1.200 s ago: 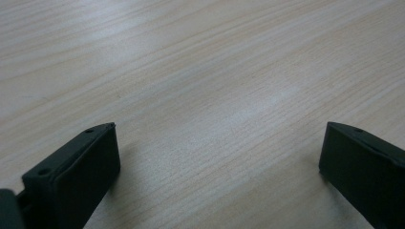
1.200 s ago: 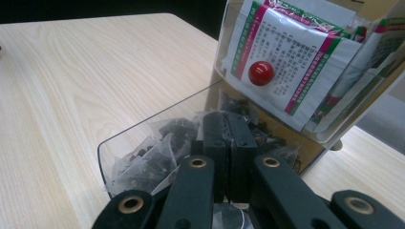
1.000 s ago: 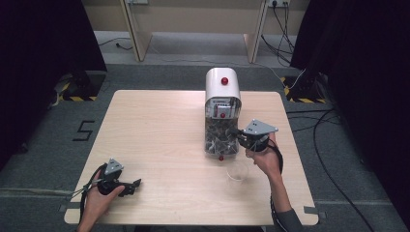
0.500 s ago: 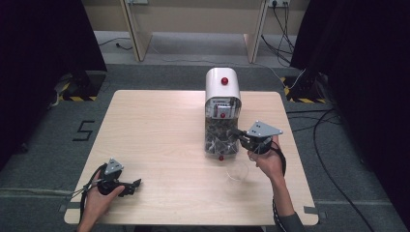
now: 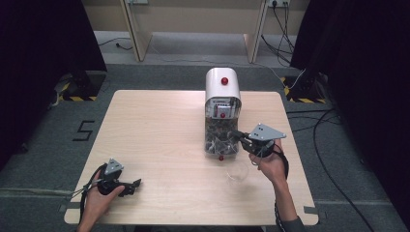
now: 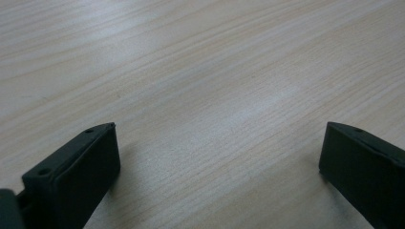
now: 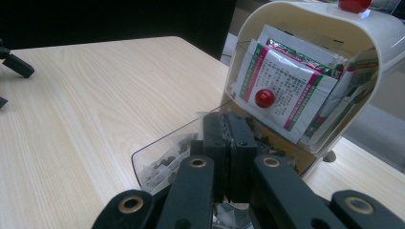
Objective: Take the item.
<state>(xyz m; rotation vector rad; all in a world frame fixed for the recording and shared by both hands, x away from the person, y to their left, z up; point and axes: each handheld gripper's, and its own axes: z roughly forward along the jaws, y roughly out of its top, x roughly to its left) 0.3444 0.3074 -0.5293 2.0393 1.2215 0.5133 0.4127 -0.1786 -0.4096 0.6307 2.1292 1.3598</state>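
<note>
A white, round-topped dispenser box stands at the back middle of the table, with a red knob on top. In the right gripper view, printed sachets and a second red knob show behind its clear front. A clear tray with dark and white packets sticks out at its base. My right gripper is shut, its tips over that tray; whether they pinch anything is hidden. A clear cup stands just in front of the right hand. My left gripper rests open on the bare wood.
The light wooden table has broad free room on its left half. Cables run across the floor on the right, and dark curtains flank both sides.
My right gripper has drifted slightly to the right and toward the near edge, staying shut. The left gripper has stayed put.
</note>
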